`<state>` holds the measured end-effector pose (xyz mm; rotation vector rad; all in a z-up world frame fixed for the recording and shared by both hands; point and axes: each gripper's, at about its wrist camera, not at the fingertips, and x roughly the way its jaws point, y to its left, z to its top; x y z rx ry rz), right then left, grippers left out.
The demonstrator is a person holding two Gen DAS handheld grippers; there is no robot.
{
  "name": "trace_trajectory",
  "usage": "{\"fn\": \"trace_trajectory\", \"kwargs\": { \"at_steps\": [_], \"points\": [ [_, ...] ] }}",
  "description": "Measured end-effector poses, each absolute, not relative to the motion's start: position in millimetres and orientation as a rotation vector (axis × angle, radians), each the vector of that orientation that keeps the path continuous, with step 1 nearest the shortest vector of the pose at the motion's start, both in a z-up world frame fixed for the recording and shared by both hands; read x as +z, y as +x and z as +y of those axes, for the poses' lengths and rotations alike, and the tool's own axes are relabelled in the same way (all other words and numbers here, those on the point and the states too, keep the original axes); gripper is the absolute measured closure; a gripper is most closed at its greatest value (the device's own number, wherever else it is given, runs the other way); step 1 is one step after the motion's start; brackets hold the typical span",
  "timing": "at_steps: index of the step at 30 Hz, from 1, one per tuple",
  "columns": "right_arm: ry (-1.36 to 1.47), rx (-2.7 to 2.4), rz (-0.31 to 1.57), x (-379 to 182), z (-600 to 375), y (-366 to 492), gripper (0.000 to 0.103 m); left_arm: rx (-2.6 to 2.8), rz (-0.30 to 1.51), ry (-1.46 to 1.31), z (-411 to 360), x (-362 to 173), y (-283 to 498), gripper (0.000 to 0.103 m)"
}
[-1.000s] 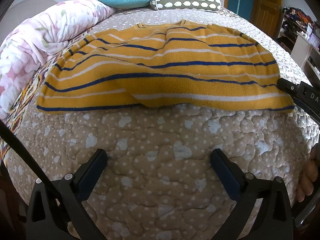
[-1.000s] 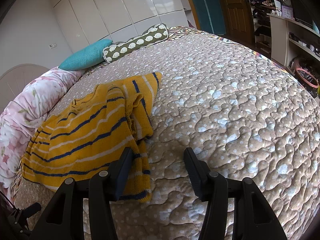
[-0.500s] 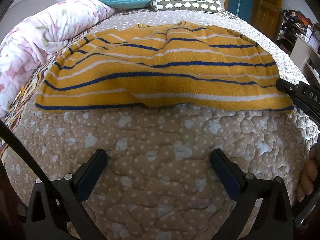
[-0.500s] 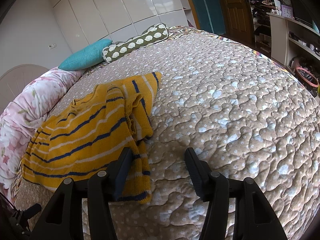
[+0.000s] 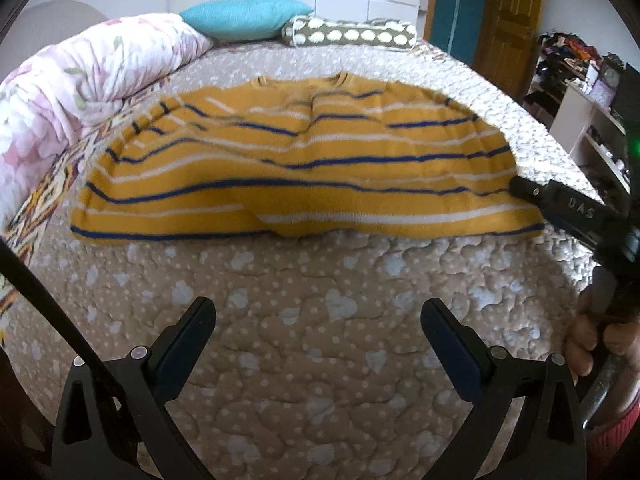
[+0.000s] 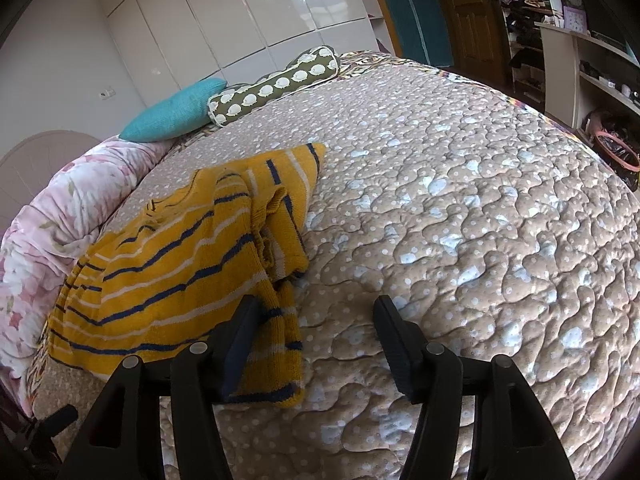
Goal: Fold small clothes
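Mustard knit: the sweater (image 5: pixel 304 168) was yellow with thin navy and white stripes, spread crosswise on the quilt (image 5: pixel 320 320), hem edge nearest the left camera, collar at the far side.
Sweater, right view: the same sweater (image 6: pixel 160 280) lay on the left part of the bed, its right side rumpled, with a sleeve doubled over and trailing toward the near edge.
Left gripper (image 5: pixel 318 320): fingers stood wide apart over bare quilt, short of the hem, holding nothing.
Right gripper (image 6: pixel 316 320): fingers stood apart; the left finger (image 6: pixel 240 340) lay over the sweater's near corner, the other over the quilt. Whether it touched the cloth could not be told.
Right gripper, left view: one black finger (image 5: pixel 568 208) reached the sweater's right corner.
Background: a floral duvet (image 5: pixel 80 80) lay rolled at the left, a teal pillow (image 5: pixel 244 20) and a patterned bolster (image 5: pixel 352 34) at the far end.
Hard to see: the left view was blurred, so the stripes smeared; the sweater's left sleeve was not made out; a hand (image 5: pixel 592 336) was cut off at the right edge.
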<state>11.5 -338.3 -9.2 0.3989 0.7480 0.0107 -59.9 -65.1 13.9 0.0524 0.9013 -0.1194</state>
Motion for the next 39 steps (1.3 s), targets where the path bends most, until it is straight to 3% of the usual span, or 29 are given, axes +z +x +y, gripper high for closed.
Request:
{"fn": "trace_trajectory", "kwargs": {
  "at_steps": [10,17,28,30,32,34,39],
  "points": [
    [0.594,0.005,0.629,-4,-375,-22,0.036,-0.074,0.869,-0.034,-3,33,-60,0.000],
    [0.586,0.001,0.705,-8,-376,-42,0.034,-0.076,0.853,-0.077,37,35,-65,0.000],
    [0.559,0.105,0.810,-7,-312,38,0.034,-0.045,0.818,-0.227,104,40,-76,0.000],
    [0.575,0.065,0.817,-8,-311,50,0.038,-0.036,0.816,-0.258,118,38,-79,0.000],
    [0.639,0.061,0.828,-8,-312,59,0.070,-0.023,0.823,-0.284,132,35,-81,0.000],
    [0.664,0.061,0.845,-2,-309,63,0.078,-0.006,0.827,-0.293,144,33,-84,0.000],
    [0.436,0.032,0.797,58,-262,72,0.081,0.064,0.812,-0.294,175,29,-93,0.000]
  ]
}}
